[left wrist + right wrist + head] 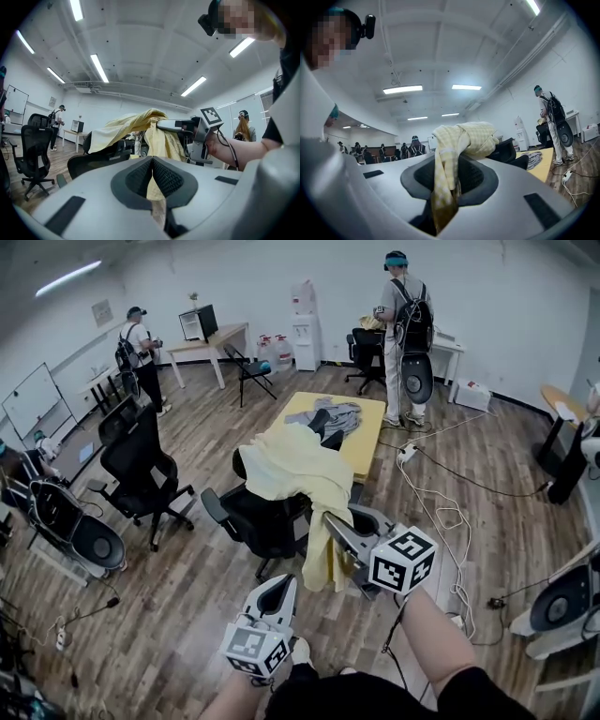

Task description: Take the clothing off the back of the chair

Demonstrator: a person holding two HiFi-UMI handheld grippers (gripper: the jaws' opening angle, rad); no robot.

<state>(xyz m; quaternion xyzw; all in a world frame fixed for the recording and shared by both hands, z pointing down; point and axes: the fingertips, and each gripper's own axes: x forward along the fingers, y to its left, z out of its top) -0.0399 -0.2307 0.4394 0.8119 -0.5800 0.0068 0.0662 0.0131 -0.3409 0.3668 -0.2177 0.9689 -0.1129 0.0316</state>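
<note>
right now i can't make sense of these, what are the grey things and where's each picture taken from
No robot here: a person carries a grey two-jaw tool in each hand. One picture comes from a camera on the person's head, looking down; the other two ride on the tools and look along their jaws. The right tool is clamped on a pale yellow cloth garment draped over the back of a black office chair. The left tool has its jaws together beside the hem; whether it pinches it is unclear. Grey clothing lies on a yellow table.
</note>
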